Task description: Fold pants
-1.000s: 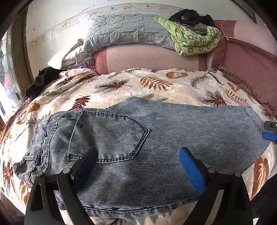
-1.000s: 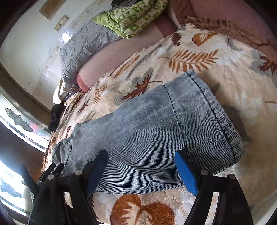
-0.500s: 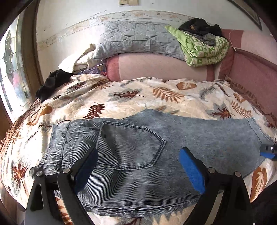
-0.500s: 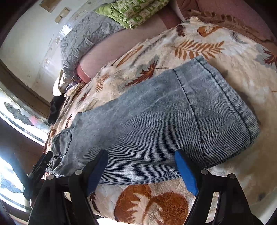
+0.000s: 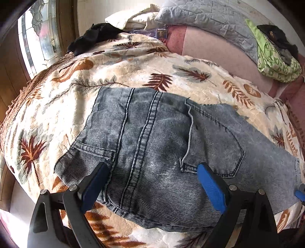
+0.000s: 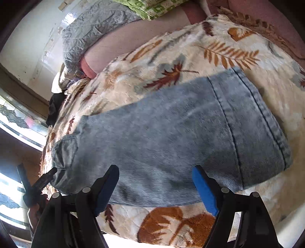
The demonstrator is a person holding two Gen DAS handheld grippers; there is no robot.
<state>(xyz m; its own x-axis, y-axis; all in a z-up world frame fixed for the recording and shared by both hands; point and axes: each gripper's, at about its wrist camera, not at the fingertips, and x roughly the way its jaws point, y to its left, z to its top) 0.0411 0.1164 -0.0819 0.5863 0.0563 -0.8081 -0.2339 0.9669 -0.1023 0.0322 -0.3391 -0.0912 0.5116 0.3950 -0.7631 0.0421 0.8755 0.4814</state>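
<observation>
Washed blue denim pants (image 5: pixel 162 152) lie flat on a leaf-print blanket (image 5: pixel 118 76), folded lengthwise, back pocket (image 5: pixel 215 150) up. My left gripper (image 5: pixel 152 185) hangs open above the waistband end, with nothing between its blue pads. In the right wrist view the same pants (image 6: pixel 171 137) stretch from the waist at lower left to the hemmed leg end (image 6: pixel 266 129) at right. My right gripper (image 6: pixel 155 185) is open over the near edge of the leg, holding nothing. The left gripper (image 6: pixel 36 183) shows as a dark shape at the far left.
Against the wall lie a grey quilted pillow (image 5: pixel 205 17) and a green patterned cloth (image 5: pixel 276 61) on a pink bolster (image 5: pixel 209 47). Dark clothing (image 5: pixel 95 36) sits at the blanket's far left corner beside a stained-glass window (image 5: pixel 38 38). The bed's near edge runs just below both grippers.
The left gripper has swung left along the pants toward the waistband and rolled; the pocket now sits to its right. The right gripper shifted slightly, the leg hem now further right.
</observation>
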